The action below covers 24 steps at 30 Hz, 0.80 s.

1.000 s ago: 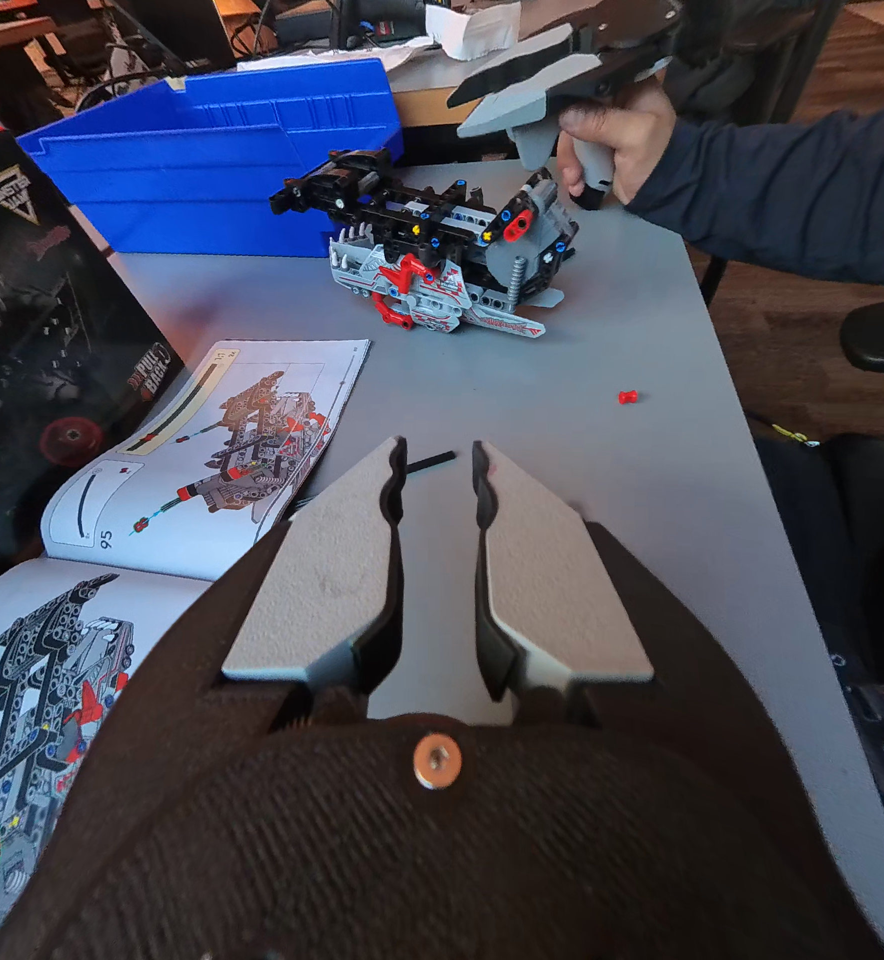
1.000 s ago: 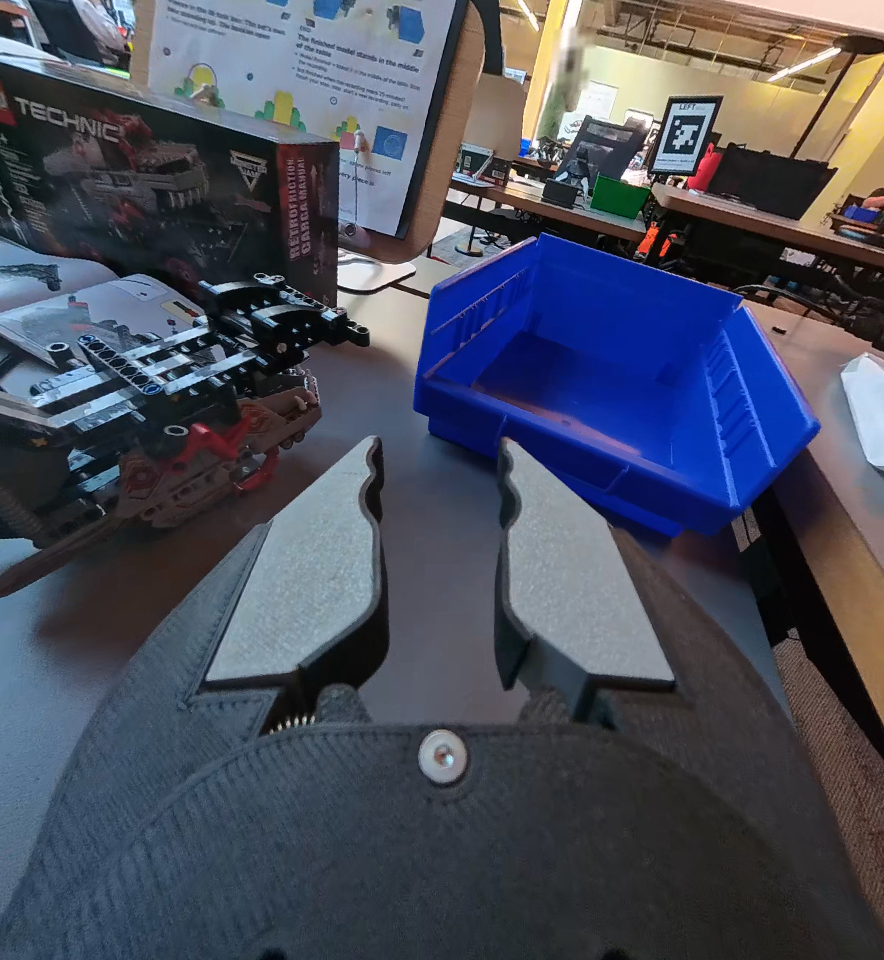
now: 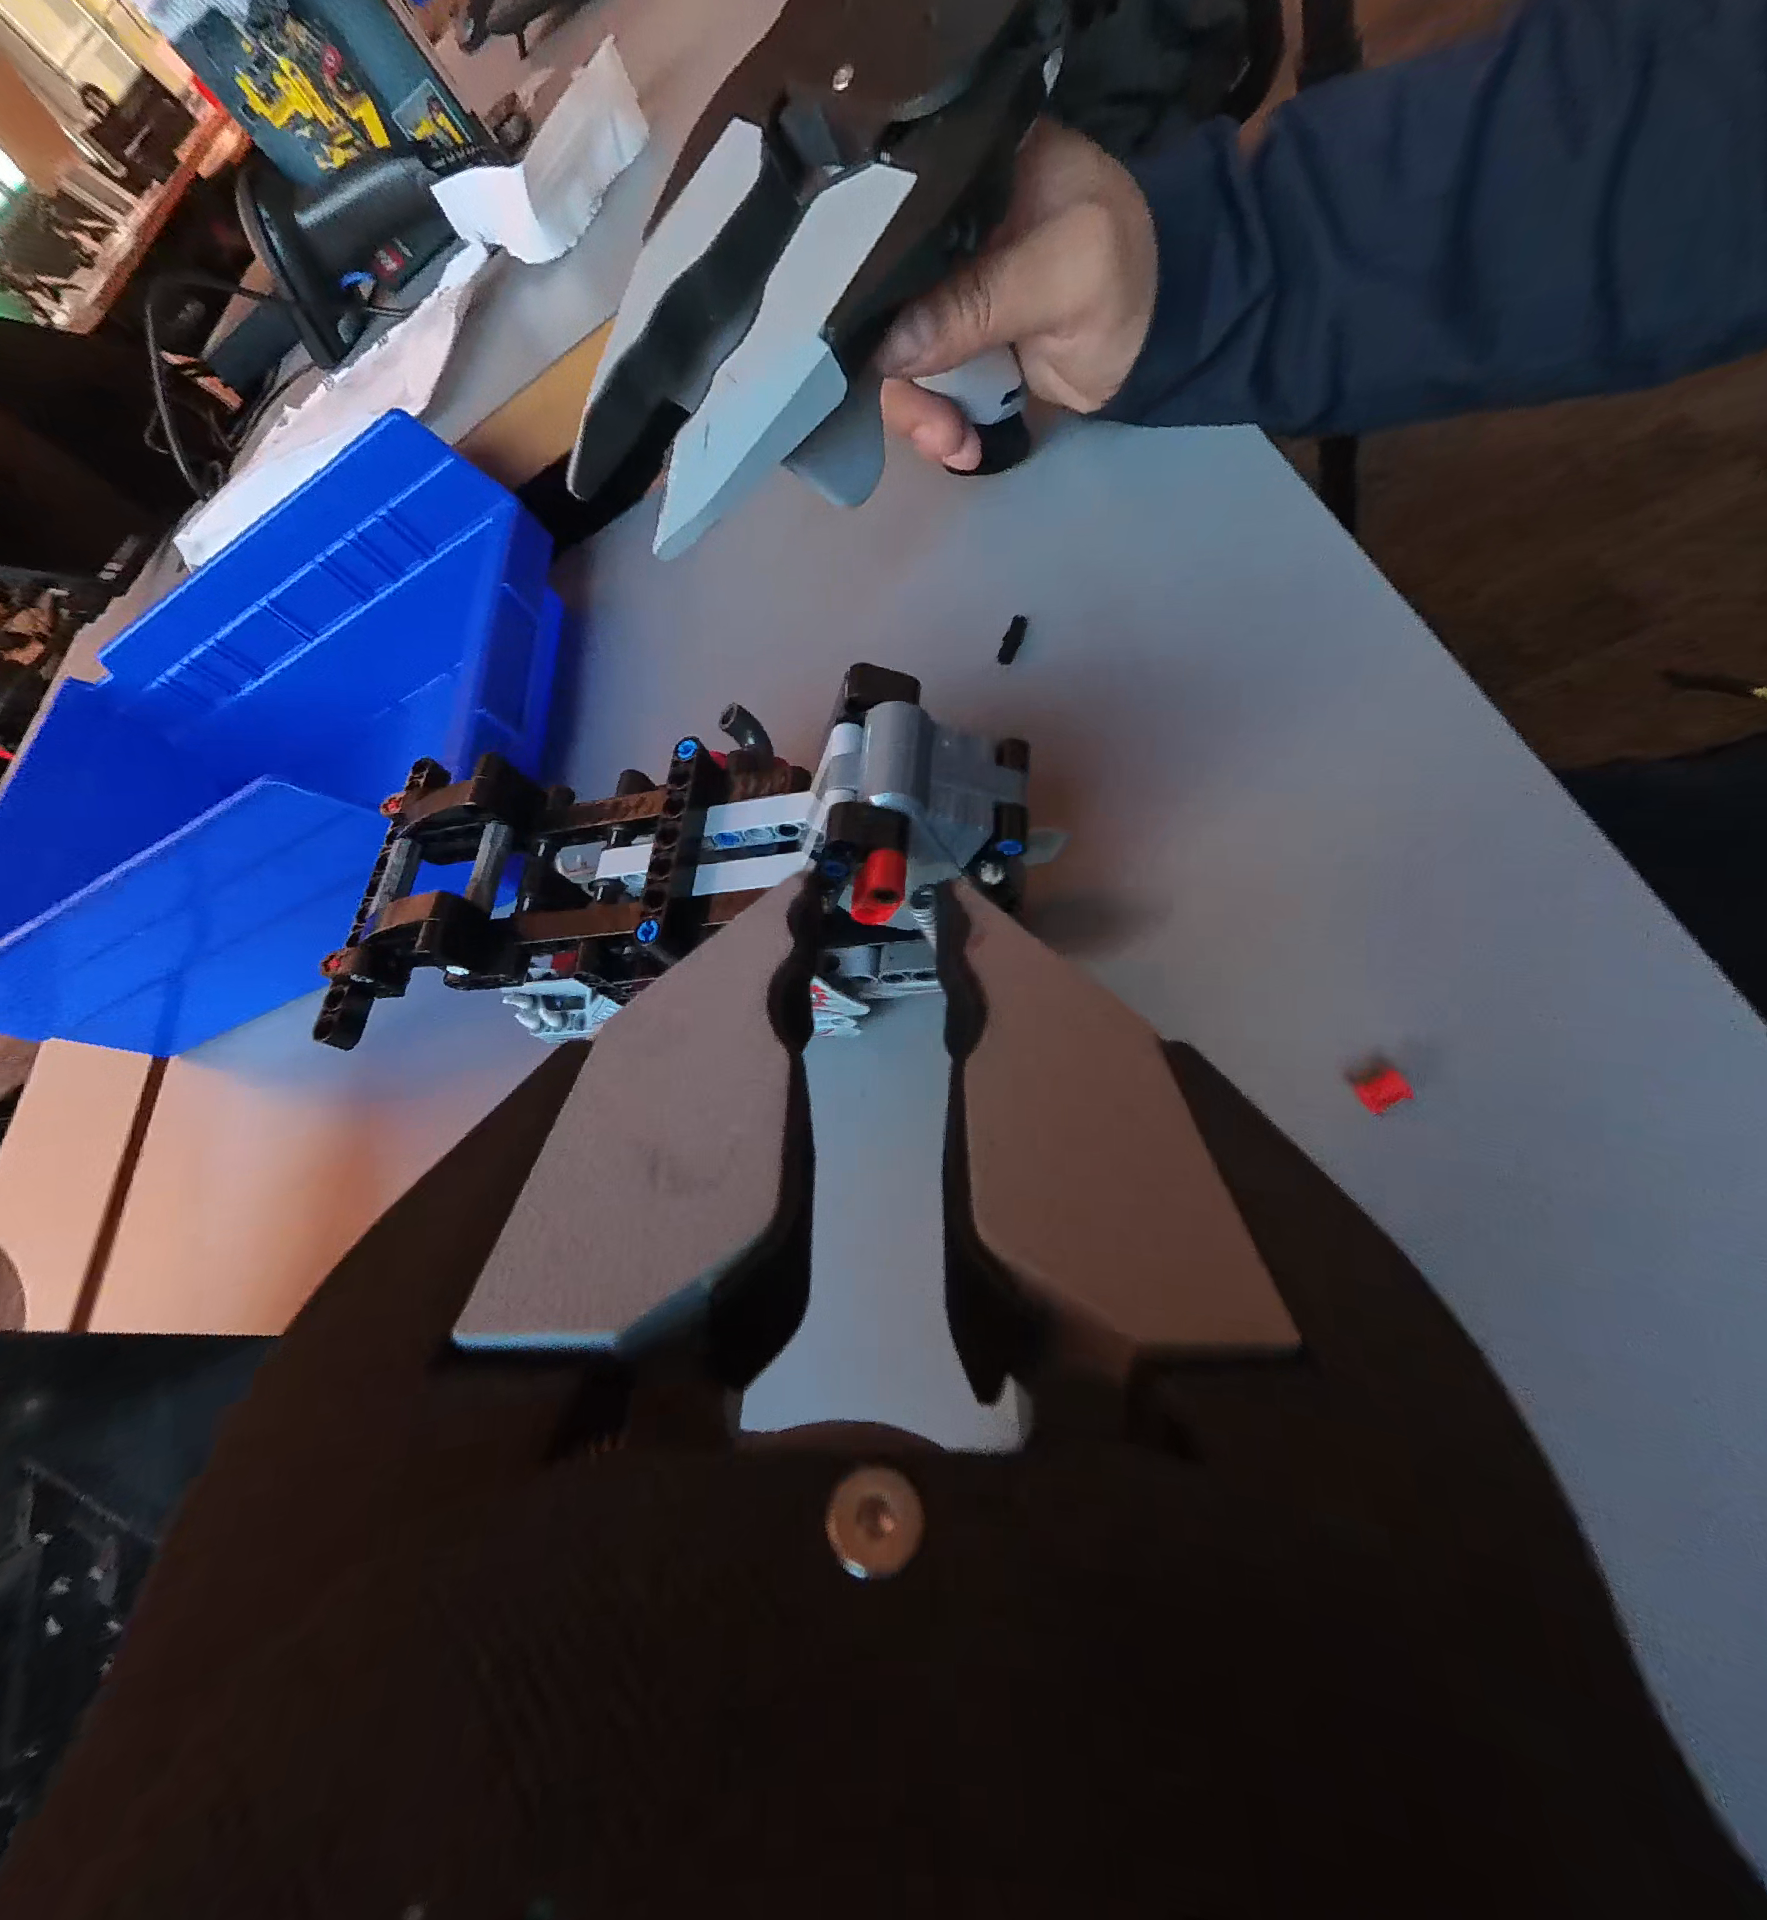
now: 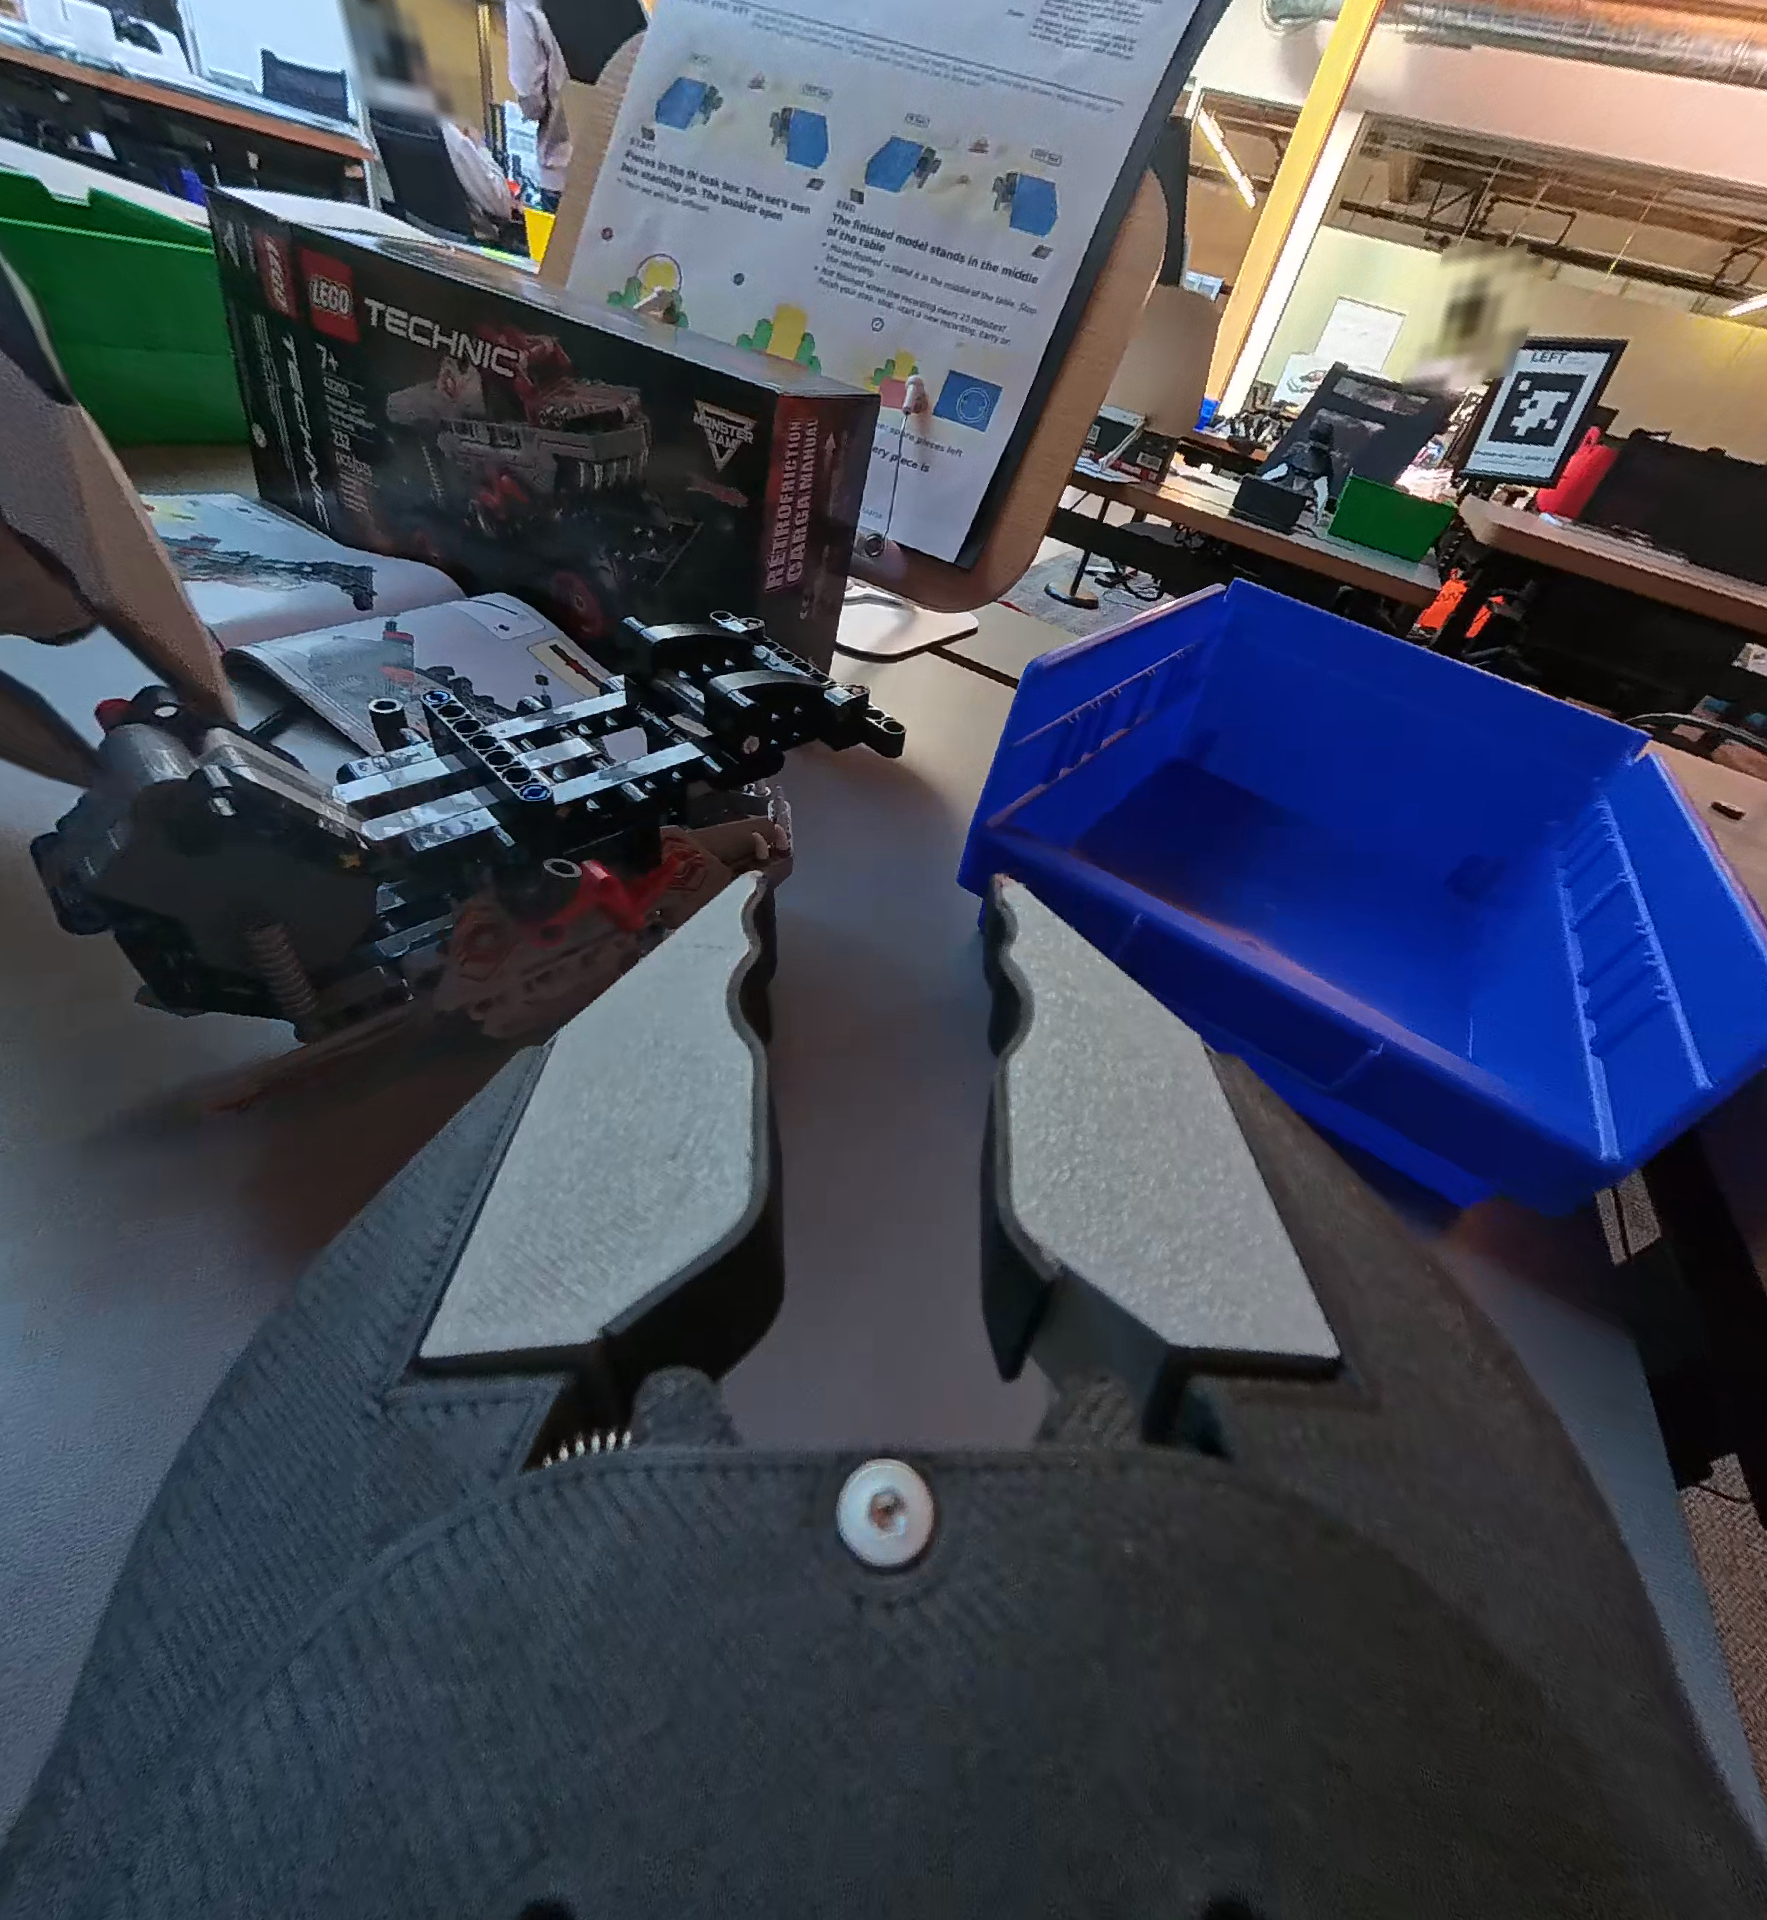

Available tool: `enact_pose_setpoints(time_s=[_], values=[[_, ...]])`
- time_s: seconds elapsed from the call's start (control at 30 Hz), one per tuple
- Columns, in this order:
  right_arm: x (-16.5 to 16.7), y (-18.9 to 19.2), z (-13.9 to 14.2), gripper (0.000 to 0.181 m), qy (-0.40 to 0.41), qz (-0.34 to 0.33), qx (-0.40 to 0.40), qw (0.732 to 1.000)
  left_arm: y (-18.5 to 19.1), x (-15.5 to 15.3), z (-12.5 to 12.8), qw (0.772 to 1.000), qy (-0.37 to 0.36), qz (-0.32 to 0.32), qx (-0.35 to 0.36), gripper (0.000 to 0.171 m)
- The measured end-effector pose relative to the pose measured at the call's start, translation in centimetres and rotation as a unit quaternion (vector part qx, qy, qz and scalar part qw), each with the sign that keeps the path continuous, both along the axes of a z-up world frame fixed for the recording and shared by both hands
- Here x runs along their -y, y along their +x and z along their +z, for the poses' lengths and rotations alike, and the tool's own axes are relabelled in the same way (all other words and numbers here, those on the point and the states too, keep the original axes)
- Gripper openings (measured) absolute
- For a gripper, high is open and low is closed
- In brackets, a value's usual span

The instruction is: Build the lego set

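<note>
Now the left gripper (image 3: pixel 874 899), parted and empty, nears the truck chassis (image 3: pixel 692 852), probably to steady it; the right gripper (image 4: pixel 874 904) gapes idle.

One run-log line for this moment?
left gripper: open, tips at model rear | right gripper: open, empty, above table between model and bin | loose: red piece, black pin

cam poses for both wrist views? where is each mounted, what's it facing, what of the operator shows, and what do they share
Left wrist: on the left gripper, looking down its open fingers at the model on the table; right gripper, hand and sleeve show beyond.
Right wrist: on the right gripper, low over the table, open fingers aimed between model and bin; the left gripper's finger shows at far left.
Shared: model, bin, table.
</note>
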State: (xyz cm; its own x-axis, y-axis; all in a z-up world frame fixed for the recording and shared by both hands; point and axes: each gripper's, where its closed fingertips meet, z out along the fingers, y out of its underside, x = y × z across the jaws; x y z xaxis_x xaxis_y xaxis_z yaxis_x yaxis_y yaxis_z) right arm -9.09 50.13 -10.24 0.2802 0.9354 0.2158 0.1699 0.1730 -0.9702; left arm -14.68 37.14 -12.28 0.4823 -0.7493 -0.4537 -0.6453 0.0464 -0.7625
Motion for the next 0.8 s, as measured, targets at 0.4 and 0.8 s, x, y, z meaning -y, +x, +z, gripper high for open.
enact_pose_setpoints(time_s=[0.4,0.8], values=[[13.2,-3.6,-0.1,0.041,0.087,0.159,0.174,0.968,0.1,0.3,0.3,0.995,0.078,-0.013,-0.067,0.004],[12.6,-6.8,-1.3,0.012,0.287,0.073,0.361,0.884,-0.6,0.1,0.6,0.998,0.054,-0.024,-0.023,0.003]])
